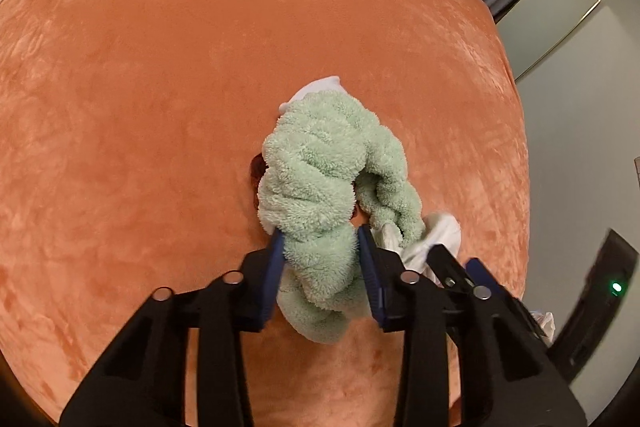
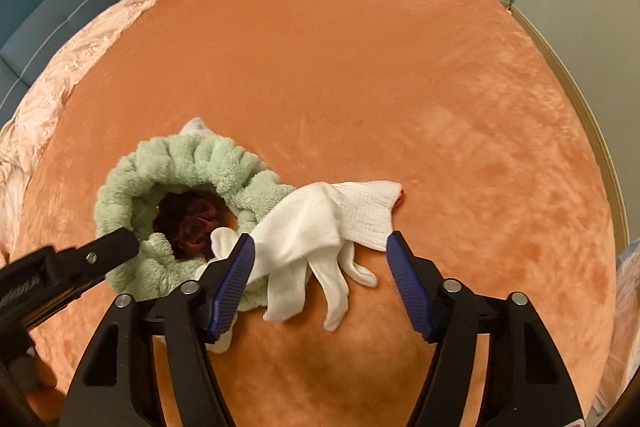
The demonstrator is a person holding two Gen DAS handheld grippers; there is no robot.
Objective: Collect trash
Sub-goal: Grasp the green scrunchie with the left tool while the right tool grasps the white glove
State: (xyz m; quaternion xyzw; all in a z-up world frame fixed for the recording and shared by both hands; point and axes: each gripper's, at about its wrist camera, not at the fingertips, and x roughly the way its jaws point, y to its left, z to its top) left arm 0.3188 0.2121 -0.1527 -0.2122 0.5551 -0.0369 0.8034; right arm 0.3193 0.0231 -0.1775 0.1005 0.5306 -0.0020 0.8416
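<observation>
Dark-red clump [image 2: 191, 223] half-hidden inside green headband [image 2: 160, 167]

One green fluffy headband [image 2: 192, 163], two white gloves [image 2: 320, 223], one dark red tangle [image 2: 192, 223], one orange blanket [image 2: 360, 67], two grippers [image 2: 320, 247]

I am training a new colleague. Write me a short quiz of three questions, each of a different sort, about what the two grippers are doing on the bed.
1. True or false: the left gripper has its blue pads on both sides of the green fluffy cloth.
2. Which item lies between the fingers of the right gripper? A) white glove B) plastic bottle C) book
3. Fill in: all items rest on an ______ blanket.

Key
1. True; the pads press into the cloth.
2. A; the white glove lies between open jaws; the right pad is clear of it.
3. orange
</observation>
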